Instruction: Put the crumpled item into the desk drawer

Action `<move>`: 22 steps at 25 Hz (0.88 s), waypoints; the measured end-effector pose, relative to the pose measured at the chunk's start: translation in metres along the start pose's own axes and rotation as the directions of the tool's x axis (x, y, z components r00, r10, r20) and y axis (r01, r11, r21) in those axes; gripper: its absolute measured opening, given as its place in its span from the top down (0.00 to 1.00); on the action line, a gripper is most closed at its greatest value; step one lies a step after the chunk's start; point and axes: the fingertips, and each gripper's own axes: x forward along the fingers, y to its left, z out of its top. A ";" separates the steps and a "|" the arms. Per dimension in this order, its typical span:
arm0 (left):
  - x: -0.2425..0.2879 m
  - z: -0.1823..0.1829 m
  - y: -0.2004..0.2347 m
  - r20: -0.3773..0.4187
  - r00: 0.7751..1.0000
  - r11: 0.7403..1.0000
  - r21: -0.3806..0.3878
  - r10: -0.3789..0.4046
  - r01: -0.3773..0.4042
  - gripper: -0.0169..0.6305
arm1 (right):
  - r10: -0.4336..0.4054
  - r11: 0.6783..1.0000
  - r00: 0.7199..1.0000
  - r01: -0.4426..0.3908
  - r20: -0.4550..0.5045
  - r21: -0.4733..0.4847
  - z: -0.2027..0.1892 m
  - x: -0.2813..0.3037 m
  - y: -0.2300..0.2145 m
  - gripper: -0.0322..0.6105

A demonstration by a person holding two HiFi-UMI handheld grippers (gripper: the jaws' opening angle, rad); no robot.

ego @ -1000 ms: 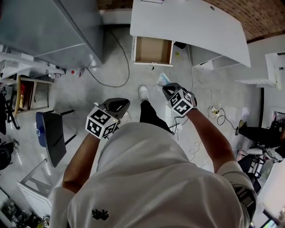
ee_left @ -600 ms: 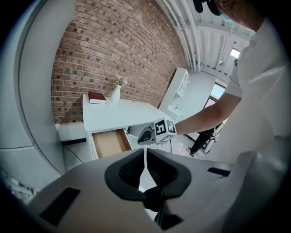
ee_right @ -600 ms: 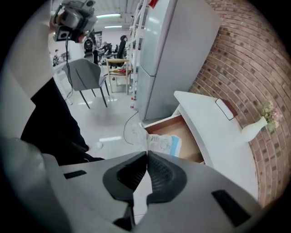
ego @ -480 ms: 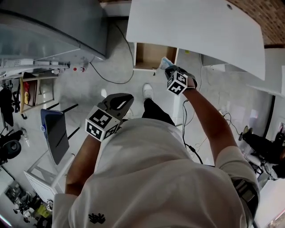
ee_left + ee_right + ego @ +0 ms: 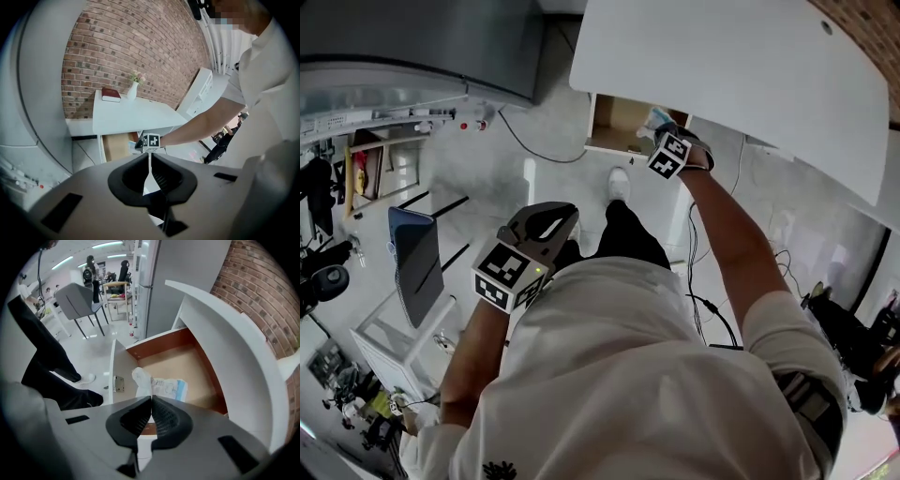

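Note:
The crumpled item, a white and blue plastic wrapper, sticks out from my right gripper, which is shut on its white end. It hangs over the open wooden drawer under the white desk, just inside the drawer's front panel. In the head view the right gripper reaches out at arm's length to the drawer, with the wrapper at its tip. My left gripper stays close to the body, shut on nothing. From the left gripper view, the drawer lies ahead.
A large grey cabinet stands left of the desk, with a black cable on the floor between them. A chair stands at the left. A red book and a vase sit on the desk top. My shoe is near the drawer.
My right gripper has gone forward from beside the body to over the open drawer, carrying the wrapper. The left gripper has stayed close to the body.

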 end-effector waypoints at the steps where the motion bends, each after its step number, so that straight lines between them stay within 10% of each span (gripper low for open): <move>1: 0.002 -0.001 0.002 -0.005 1.000 1.000 -0.007 0.009 -0.009 0.92 | -0.001 1.000 1.000 0.001 -0.007 -0.006 -0.001 0.008 -0.001 0.90; 22: 0.048 -0.036 0.029 -0.085 0.994 0.988 -0.138 0.062 -0.074 0.92 | 0.043 0.993 0.988 -0.059 -0.148 -0.102 -0.033 0.124 -0.016 0.90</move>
